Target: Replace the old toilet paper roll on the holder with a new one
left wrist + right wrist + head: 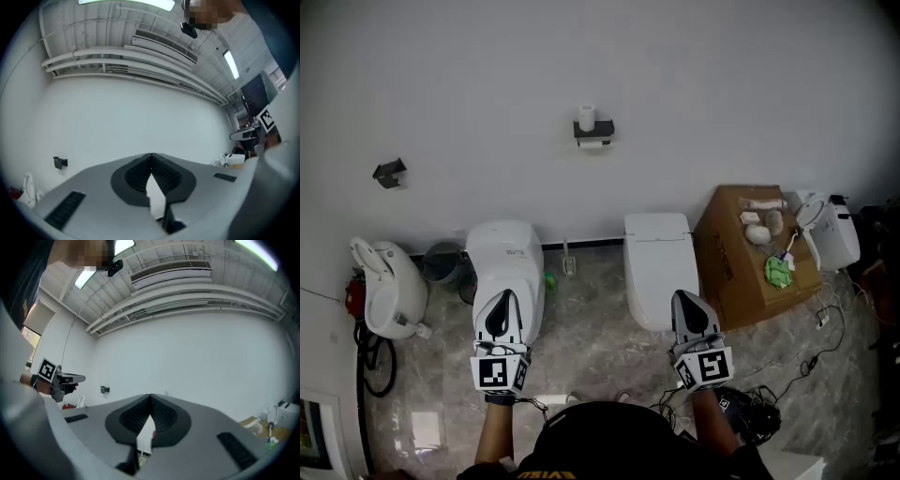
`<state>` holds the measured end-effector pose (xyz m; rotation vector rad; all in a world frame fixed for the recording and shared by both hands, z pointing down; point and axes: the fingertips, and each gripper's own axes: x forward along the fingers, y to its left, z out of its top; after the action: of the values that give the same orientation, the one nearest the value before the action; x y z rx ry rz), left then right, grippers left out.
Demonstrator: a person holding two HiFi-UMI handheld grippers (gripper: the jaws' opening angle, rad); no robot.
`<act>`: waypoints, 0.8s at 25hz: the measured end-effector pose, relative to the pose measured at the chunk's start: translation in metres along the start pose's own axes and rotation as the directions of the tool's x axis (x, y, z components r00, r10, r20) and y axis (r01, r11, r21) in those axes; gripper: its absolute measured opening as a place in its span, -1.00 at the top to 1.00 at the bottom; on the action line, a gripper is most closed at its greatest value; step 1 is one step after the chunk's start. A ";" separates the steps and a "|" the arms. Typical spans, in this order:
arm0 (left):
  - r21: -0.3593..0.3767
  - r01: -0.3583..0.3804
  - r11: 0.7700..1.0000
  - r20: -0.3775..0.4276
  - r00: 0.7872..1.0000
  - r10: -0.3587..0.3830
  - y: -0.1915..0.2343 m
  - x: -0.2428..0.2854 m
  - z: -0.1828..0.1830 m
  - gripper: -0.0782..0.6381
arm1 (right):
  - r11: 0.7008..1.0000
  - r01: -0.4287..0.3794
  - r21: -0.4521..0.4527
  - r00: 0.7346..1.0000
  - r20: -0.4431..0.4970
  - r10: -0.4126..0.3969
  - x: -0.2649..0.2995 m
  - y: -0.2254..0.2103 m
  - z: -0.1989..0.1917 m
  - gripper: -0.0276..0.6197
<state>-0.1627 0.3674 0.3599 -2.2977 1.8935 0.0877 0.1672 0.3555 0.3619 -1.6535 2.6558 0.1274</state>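
A black paper holder [593, 131] is fixed high on the white wall. A white roll [586, 116] stands upright on top of it, and a bit of white paper shows under it. More pale rolls [758, 232] lie on a cardboard box [741, 267] at the right. My left gripper [501, 294] is held over the left toilet and is shut with nothing in it; its jaws meet at the tip in the left gripper view [151, 155]. Over the right toilet my right gripper [684, 296] is likewise shut and empty, seen too in the right gripper view [150, 396]. Both are far from the holder.
Two white toilets [508, 267] [659, 262] stand against the wall on a marble floor. A second black bracket [389, 172] is on the wall at the left. A urinal [389, 286], a grey bin [443, 262], a green item [779, 272] and floor cables [787, 366] lie around.
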 end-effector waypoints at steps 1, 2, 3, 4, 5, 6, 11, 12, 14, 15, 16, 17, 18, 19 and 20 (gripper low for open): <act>-0.009 -0.005 1.000 -0.005 1.000 0.005 0.003 -0.003 -0.001 0.76 | 1.000 -0.006 0.001 1.000 -0.006 0.006 0.000 0.005 -0.002 0.93; -0.018 -0.010 1.000 -0.008 1.000 0.010 0.005 -0.006 -0.002 0.76 | 1.000 -0.012 0.001 1.000 -0.012 0.012 0.000 0.009 -0.004 0.94; -0.026 -0.014 1.000 -0.011 1.000 0.014 0.007 -0.008 -0.003 0.76 | 1.000 -0.019 -0.001 1.000 -0.016 0.019 0.001 0.011 -0.006 0.93; -0.032 -0.018 0.999 -0.013 1.000 0.018 0.009 -0.008 -0.004 0.76 | 1.000 -0.028 -0.006 0.999 -0.019 0.028 0.003 0.013 -0.006 0.94; -0.033 -0.021 0.999 -0.014 1.000 0.020 0.009 -0.006 -0.005 0.76 | 0.999 -0.036 -0.013 0.999 -0.017 0.036 0.005 0.014 -0.006 0.93; -0.030 -0.022 0.999 -0.013 1.000 0.021 0.009 -0.003 -0.005 0.76 | 0.999 -0.043 -0.019 0.999 -0.011 0.043 0.008 0.014 -0.004 0.93; -0.024 -0.003 1.000 -0.016 1.000 0.002 0.003 0.012 -0.004 0.76 | 0.998 -0.053 -0.023 0.998 -0.019 0.053 0.019 0.013 -0.003 0.93; -0.025 0.003 1.000 -0.017 1.000 -0.003 0.001 0.012 -0.004 0.76 | 0.999 -0.053 -0.011 0.998 -0.015 0.053 0.020 0.013 -0.004 0.93; -0.024 0.012 1.000 -0.018 1.000 -0.012 -0.002 0.013 -0.003 0.76 | 0.998 -0.058 0.017 0.998 -0.003 0.058 0.023 0.014 -0.004 0.93; -0.023 0.015 1.000 -0.019 1.000 -0.015 -0.003 0.013 -0.002 0.76 | 0.998 -0.061 0.017 0.998 -0.003 0.061 0.025 0.015 -0.004 0.93; -0.023 0.016 1.000 -0.021 1.000 -0.017 -0.004 0.013 -0.003 0.76 | 0.998 -0.063 0.010 0.998 -0.008 0.063 0.026 0.016 -0.005 0.93; -0.024 0.017 1.000 -0.023 1.000 -0.017 -0.004 0.013 -0.004 0.76 | 0.998 -0.064 0.004 0.998 -0.012 0.064 0.027 0.016 -0.005 0.93; -0.025 0.017 1.000 -0.025 1.000 -0.017 -0.004 0.012 -0.005 0.76 | 0.998 -0.065 0.000 0.998 -0.014 0.065 0.027 0.017 -0.006 0.93; -0.026 0.016 1.000 -0.028 0.999 -0.016 -0.004 0.011 -0.005 0.76 | 0.998 -0.066 -0.001 0.998 -0.014 0.066 0.027 0.017 -0.006 0.93; -0.027 0.014 1.000 -0.030 0.999 -0.015 -0.003 0.010 -0.006 0.76 | 0.998 -0.065 0.000 0.998 -0.011 0.065 0.027 0.018 -0.005 0.93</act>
<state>-0.1584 0.3575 0.3648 -2.3430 1.9011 0.0770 0.1390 0.3384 0.3670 -1.5734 2.7190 0.1198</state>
